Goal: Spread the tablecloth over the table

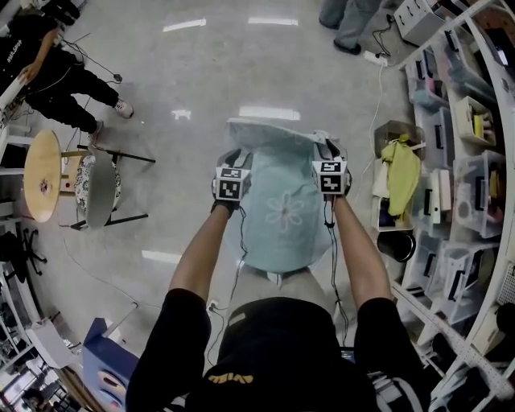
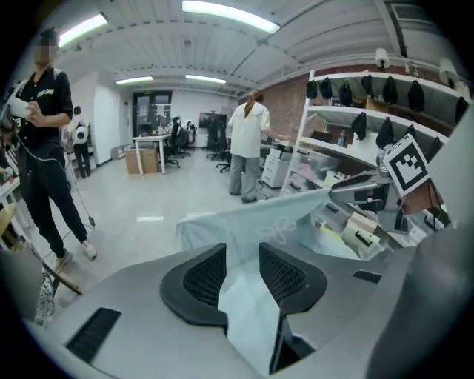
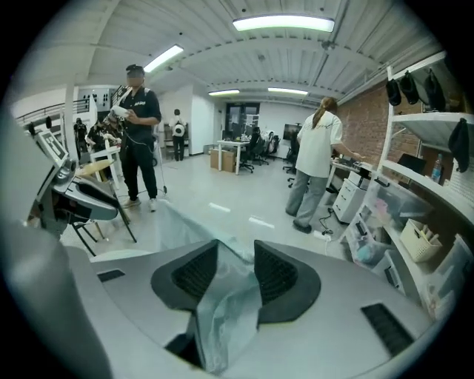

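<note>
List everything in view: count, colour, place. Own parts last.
tablecloth: one, pale blue, flower print, hanging between the grippers
round table: one, light wood, far left
chair: one, patterned seat, beside the round table
shelves: one rack, white, along the right, holding bins
yellow cloth: one, by the shelves
bystander in black: one, upper left
bystander in grey trousers: one, top edge
left gripper: one, grey, jaws apart, tablecloth lying between them
right gripper: one, grey, jaws apart, tablecloth lying between them
forearms: two, bare, below black sleeves
</note>
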`<state>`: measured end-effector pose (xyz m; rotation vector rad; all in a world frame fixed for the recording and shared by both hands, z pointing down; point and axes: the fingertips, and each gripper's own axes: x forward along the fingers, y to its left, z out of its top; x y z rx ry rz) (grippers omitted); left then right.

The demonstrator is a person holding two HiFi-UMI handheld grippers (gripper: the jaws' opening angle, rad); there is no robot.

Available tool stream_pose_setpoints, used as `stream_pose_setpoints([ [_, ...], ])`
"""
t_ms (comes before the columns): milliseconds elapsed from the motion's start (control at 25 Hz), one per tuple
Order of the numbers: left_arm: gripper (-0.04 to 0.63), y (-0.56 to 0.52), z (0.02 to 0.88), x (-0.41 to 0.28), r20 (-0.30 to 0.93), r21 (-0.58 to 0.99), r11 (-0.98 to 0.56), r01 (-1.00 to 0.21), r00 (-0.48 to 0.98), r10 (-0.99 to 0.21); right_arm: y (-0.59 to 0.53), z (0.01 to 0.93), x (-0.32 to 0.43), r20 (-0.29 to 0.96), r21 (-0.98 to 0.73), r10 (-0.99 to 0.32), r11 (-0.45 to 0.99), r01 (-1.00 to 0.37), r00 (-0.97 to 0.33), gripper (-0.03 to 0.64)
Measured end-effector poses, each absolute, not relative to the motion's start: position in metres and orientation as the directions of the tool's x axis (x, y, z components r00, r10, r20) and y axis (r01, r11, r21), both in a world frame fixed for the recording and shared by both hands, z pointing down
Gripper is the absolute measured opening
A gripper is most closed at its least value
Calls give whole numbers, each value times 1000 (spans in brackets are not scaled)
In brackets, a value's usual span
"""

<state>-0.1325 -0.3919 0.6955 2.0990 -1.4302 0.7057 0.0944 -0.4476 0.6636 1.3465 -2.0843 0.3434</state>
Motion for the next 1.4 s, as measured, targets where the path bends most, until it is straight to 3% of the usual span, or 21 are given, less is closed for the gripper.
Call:
stream_pose_setpoints([
  [80, 150, -384, 693, -128, 660, 113, -330, -937, 319, -681, -437, 669, 85, 638, 82, -700, 475, -876, -320, 282],
  [240, 150, -358, 693, -119, 653, 162, -311, -936, 338, -677, -406, 680, 81, 655, 51, -676, 485, -873, -338, 308],
  [400, 155, -327, 684, -114, 611, 257, -264, -930, 367, -702, -349, 708, 88, 702, 26, -630, 489, -872, -333, 313],
  [800, 158, -252, 705, -140, 625, 212, -250, -945, 328, -708, -252, 744, 177, 746, 15, -624, 365, -931, -232, 312],
  [1080, 112, -266, 693, -120, 512, 144, -314, -939, 342, -788, -287, 748, 192, 700, 68, -674, 391, -918, -235, 287],
  [1400, 106, -270, 730, -89, 522, 186, -295, -937, 349, -778, -366, 804, 195, 725, 98, -645, 445, -890, -242, 246],
])
